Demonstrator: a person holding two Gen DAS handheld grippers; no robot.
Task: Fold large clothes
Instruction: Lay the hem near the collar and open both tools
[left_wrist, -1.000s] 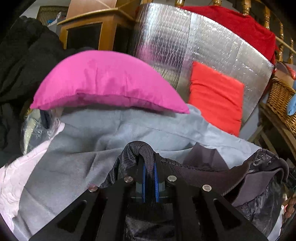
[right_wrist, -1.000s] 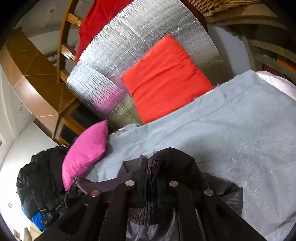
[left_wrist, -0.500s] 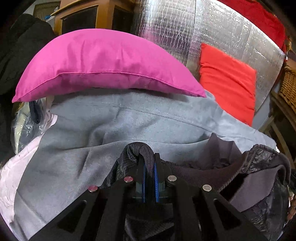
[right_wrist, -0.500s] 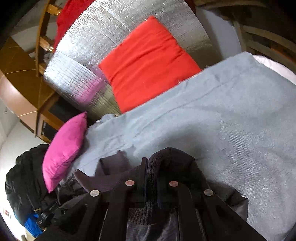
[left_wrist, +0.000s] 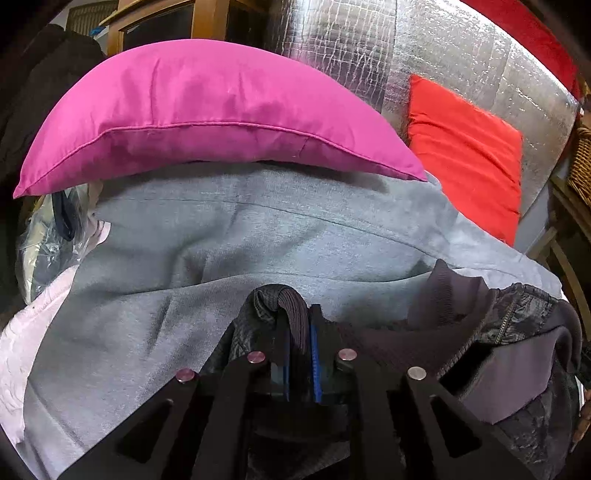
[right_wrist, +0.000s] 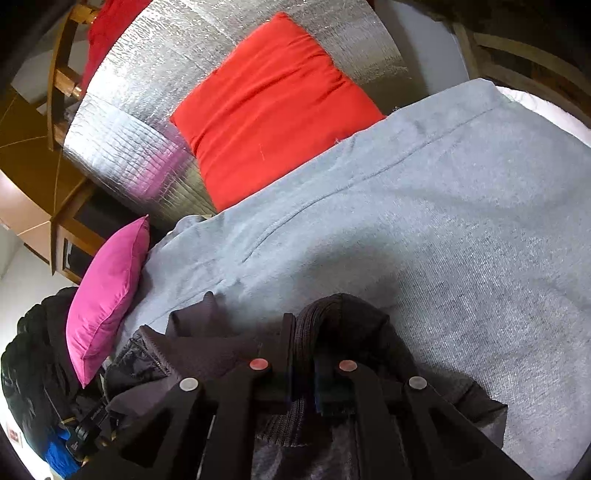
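A dark jacket (left_wrist: 498, 350) with a ribbed knit hem and a shiny quilted lining lies bunched on a grey blanket (left_wrist: 221, 251). My left gripper (left_wrist: 297, 321) has a fold of the ribbed hem between its blue pads; its jaws are just starting to open, with the fabric still pinched. In the right wrist view the same jacket (right_wrist: 207, 350) spreads to the left over the blanket (right_wrist: 443, 221). My right gripper (right_wrist: 304, 325) is shut on another fold of the ribbed hem. Both grippers point down at the blanket, low over it.
A pink pillow (left_wrist: 207, 107) lies at the blanket's far edge. A red pillow (left_wrist: 465, 147) leans on a silver foil panel (left_wrist: 351, 55). A plastic-wrapped bundle (left_wrist: 44, 236) sits left, a wicker basket (left_wrist: 581, 162) right. A black coat (right_wrist: 29, 369) is heaped beyond the pink pillow (right_wrist: 107, 295).
Both grippers have sunk toward the blanket and moved forward with the jacket's hem in them; the pillows loom larger. The jacket now rests more on the blanket.
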